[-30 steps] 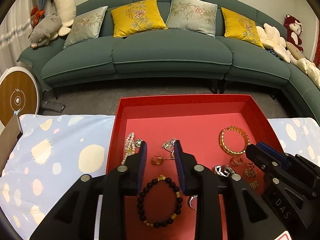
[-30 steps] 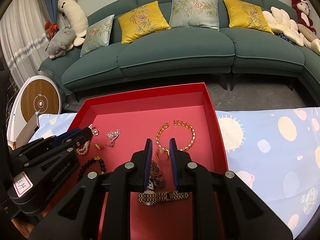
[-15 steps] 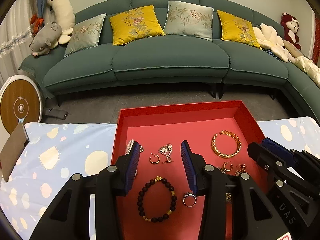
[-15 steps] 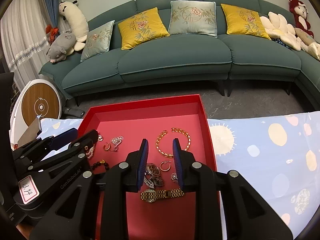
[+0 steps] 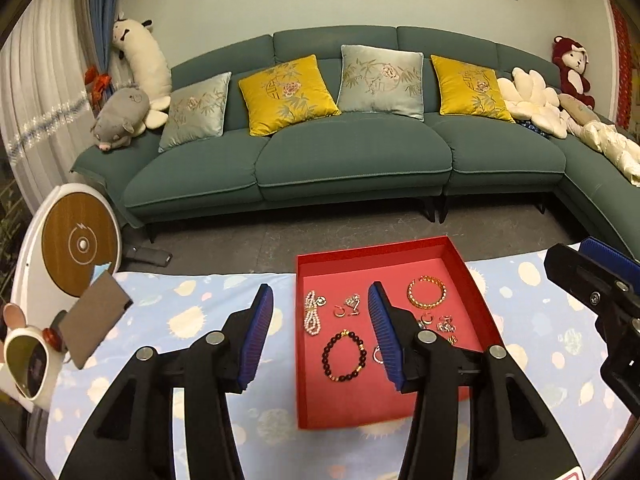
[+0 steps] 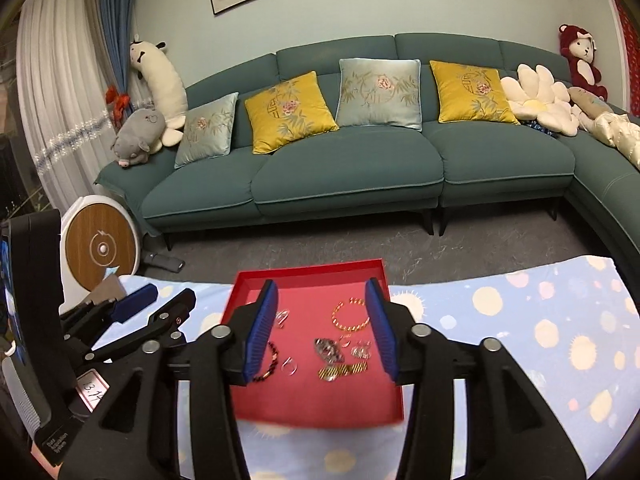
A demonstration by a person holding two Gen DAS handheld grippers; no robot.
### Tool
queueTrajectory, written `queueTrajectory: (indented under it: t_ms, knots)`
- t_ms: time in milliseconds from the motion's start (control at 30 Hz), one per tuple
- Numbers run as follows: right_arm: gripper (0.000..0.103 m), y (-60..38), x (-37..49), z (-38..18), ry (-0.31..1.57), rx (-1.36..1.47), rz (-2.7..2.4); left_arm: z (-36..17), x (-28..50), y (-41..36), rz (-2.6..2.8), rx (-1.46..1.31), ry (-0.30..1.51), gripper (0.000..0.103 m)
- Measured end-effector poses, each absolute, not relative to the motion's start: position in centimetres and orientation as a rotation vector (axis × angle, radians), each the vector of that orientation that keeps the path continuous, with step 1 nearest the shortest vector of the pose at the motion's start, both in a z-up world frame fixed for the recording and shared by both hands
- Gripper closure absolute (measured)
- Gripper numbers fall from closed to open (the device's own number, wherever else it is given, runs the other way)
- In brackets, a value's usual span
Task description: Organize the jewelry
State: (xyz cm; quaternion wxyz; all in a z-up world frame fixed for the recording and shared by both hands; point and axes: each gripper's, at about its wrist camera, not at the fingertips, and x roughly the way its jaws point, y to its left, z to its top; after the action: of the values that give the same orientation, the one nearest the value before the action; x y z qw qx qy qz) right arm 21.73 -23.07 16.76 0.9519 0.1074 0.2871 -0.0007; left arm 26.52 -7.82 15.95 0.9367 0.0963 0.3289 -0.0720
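Above the flat red cardboard tray (image 5: 472, 280) of jewelry, our left gripper (image 5: 320, 336) and right gripper (image 6: 322, 326) are opening, holding nothing.

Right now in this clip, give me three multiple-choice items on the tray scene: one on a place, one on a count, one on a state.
1. Where in the tray does the gold bangle lie?
A. far right part
B. near left corner
C. outside it

2. How many yellow cushions are on the sofa?
A. one
B. two
C. four

3. What is between the left gripper's jaws?
A. the bead bracelet, clamped
B. a ring, clamped
C. nothing

Answers:
1. A, it sits toward the tray's far right wall.
2. B, two yellow ones alternate with two pale ones.
3. C, the jaws are opening and the bead bracelet lies flat in the tray below.
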Motion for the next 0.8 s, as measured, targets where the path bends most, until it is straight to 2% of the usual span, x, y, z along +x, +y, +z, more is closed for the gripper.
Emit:
queueTrajectory:
  t_ms: [367, 467, 600, 700, 800]
  knots:
    - [0.054, -21.9, 11.0, 14.2, 0.633, 0.276, -0.038, 13.5, 15.8, -4.6, -0.148, 0.206, 0.721, 0.051]
    - [0.047, -21.5, 9.3, 13.2, 0.648, 0.289, -0.059, 13.4, 14.5, -4.2, -0.144, 0.19, 0.714, 0.051]
    - [0.046, -20.8, 8.8, 12.6, 0.661, 0.223, -0.08, 12.8, 13.2, -4.3, -0.143, 0.177, 0.716, 0.046]
    - [0.04, -20.6, 8.6, 12.3, 0.653, 0.19, -0.103, 12.1, 12.6, -5.0, -0.138, 0.231, 0.715, 0.041]
    - [0.037, -20.4, 8.4, 11.8, 0.657, 0.169, -0.106, 11.7, 12.3, -5.4, -0.153, 0.229, 0.732, 0.04]
